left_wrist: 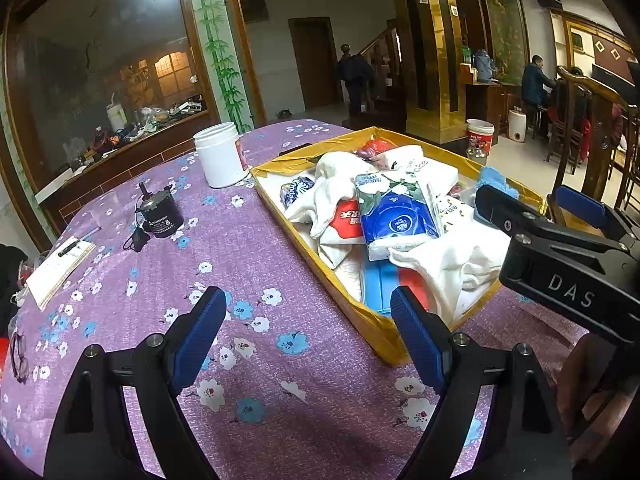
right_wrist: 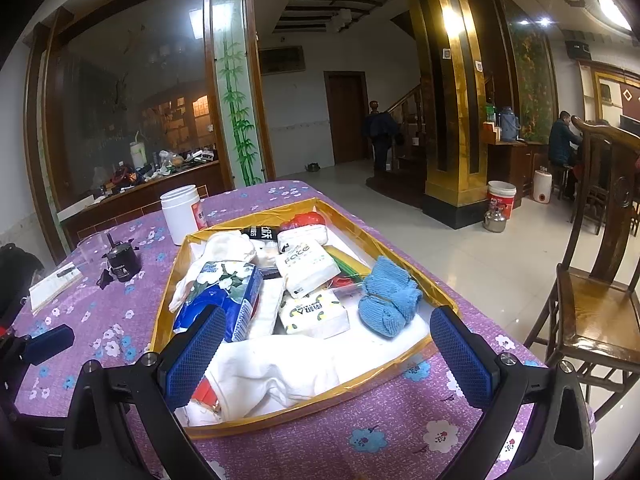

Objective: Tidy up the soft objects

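Observation:
A shallow yellow-rimmed box [left_wrist: 380, 340] [right_wrist: 312, 404] on the purple floral tablecloth holds soft things: a blue flowered tissue pack [left_wrist: 394, 216] [right_wrist: 224, 296], white cloths [left_wrist: 444, 264] [right_wrist: 276, 372], white tissue packs [right_wrist: 306, 268] and a rolled blue towel [right_wrist: 390, 300]. My left gripper [left_wrist: 308, 320] is open above the cloth by the box's near-left rim, holding nothing. My right gripper [right_wrist: 328, 340] is open over the near end of the box, above the white cloth, and shows at the right in the left wrist view [left_wrist: 540, 204].
A white jar [left_wrist: 220, 154] [right_wrist: 182, 214] stands beyond the box. A small black motor [left_wrist: 160, 214] [right_wrist: 122, 266], a notepad with a pen [left_wrist: 60, 268] and glasses [left_wrist: 18, 356] lie at the left. A wooden chair [right_wrist: 596, 300] stands right of the table. People are far back.

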The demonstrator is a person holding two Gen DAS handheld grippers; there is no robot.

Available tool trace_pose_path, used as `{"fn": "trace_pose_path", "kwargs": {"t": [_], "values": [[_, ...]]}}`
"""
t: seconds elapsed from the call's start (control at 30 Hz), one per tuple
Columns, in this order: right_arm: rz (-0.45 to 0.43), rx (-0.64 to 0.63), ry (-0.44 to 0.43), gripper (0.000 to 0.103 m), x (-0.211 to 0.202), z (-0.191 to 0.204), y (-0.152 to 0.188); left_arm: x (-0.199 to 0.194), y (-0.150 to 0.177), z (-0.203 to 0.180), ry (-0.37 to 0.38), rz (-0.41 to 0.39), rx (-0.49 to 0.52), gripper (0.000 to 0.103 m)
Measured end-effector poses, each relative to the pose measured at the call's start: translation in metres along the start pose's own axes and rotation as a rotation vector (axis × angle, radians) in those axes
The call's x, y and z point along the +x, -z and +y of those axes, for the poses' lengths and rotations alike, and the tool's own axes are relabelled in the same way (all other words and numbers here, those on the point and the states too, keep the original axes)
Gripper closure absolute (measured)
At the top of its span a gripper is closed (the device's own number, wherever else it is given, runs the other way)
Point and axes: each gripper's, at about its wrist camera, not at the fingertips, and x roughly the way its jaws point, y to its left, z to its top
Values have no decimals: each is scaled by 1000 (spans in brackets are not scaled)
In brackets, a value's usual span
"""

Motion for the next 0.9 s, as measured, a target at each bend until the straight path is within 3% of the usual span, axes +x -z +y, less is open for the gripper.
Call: {"fn": "trace_pose_path", "kwargs": {"t": [0.9], "values": [[0, 1, 1, 0, 0, 0, 1, 1, 2, -2, -24, 16, 33, 18]]}}
